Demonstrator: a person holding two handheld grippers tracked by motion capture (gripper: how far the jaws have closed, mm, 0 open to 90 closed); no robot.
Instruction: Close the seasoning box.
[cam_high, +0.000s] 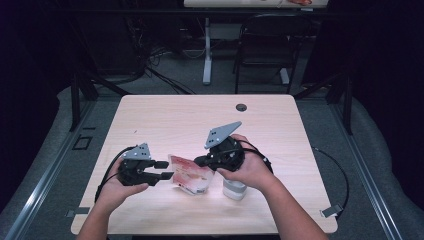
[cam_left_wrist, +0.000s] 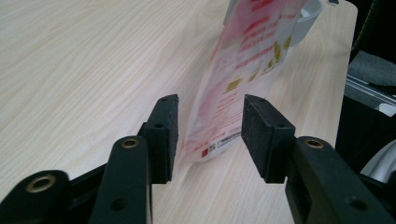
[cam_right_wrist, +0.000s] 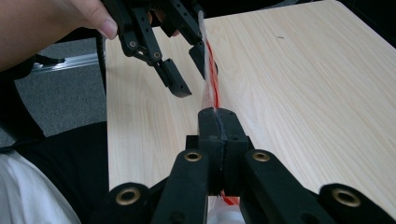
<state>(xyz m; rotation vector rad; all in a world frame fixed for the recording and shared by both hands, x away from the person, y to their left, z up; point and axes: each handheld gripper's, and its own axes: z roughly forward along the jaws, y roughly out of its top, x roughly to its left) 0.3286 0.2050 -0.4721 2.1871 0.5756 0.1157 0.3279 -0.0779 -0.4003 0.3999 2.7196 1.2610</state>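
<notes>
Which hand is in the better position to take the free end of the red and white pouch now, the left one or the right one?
Left. The left tool is open, with its jaws on either side of the pouch edge, so closing should grip it. The right tool is already shut on the other end, holding the pouch up.
</notes>
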